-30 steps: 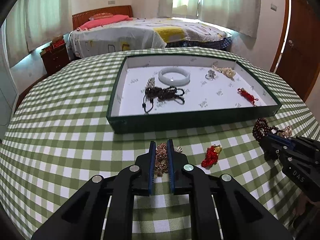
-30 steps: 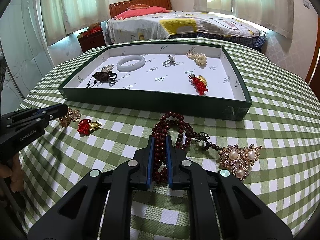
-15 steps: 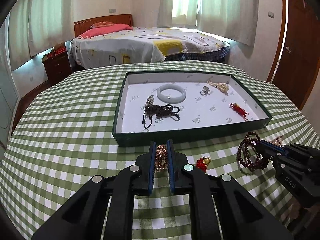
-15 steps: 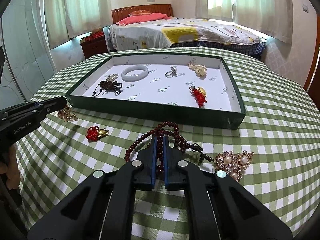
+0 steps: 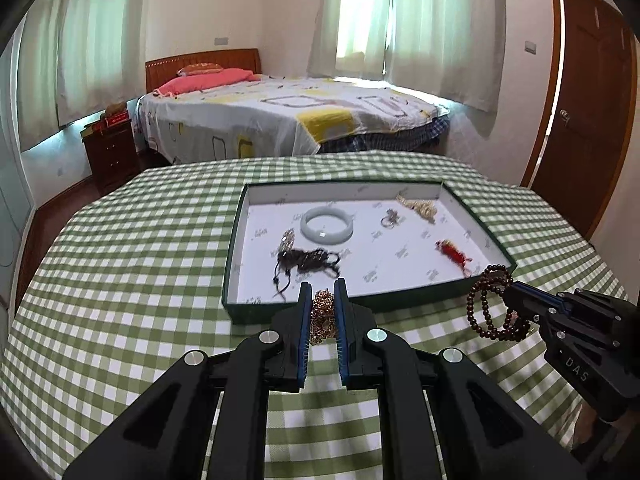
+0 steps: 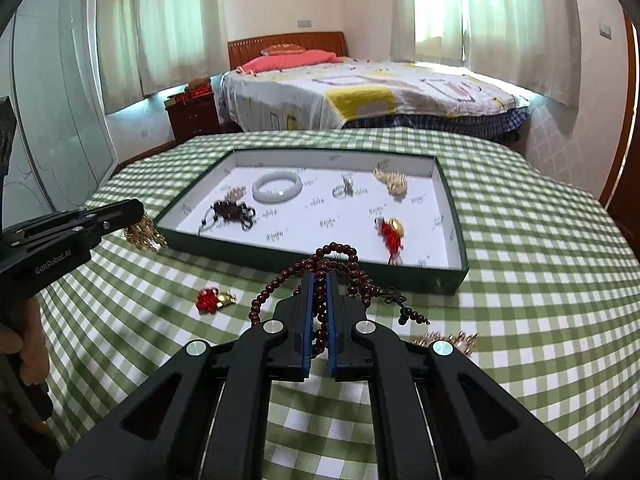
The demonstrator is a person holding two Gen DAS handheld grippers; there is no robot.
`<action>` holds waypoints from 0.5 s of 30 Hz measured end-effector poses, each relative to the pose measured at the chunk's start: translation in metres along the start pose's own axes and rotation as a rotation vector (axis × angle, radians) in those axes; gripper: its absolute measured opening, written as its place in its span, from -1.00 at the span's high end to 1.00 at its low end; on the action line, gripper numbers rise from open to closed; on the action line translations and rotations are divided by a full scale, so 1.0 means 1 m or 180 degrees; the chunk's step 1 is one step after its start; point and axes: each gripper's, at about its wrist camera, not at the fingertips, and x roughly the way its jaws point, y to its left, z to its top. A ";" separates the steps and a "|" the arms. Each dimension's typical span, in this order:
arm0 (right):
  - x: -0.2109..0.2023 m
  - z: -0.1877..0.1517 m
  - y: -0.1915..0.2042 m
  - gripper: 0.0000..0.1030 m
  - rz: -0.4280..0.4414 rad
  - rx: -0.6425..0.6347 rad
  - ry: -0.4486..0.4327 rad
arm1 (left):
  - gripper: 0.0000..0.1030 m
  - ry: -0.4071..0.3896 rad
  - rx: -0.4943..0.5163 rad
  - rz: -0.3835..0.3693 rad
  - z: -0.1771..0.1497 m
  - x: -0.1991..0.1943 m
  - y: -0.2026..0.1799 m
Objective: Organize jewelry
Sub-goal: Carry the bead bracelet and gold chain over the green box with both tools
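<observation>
Left gripper (image 5: pixel 322 300): jaws pinched a gold ornament (image 5: pixel 322 316), held above the worktop (image 5: pixel 120 280) just before the tray's near wall.
Right gripper (image 6: pixel 319 292): jaws clamped a dark red bead bracelet (image 6: pixel 320 268), its loops dangling clear of the cloth.
Tray (image 6: pixel 452 208): held a pale bangle (image 6: pixel 277 187), ring (image 6: pixel 344 190), red charm (image 6: pixel 390 234).
Worktop: a second red charm (image 6: pixel 212 299) lay loose.
</observation>
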 end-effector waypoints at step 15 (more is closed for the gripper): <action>-0.017 0.043 0.003 0.88 0.0003 -0.0084 -0.0357 | 0.77 -0.0450 0.0071 -0.0237 0.058 -0.015 -0.021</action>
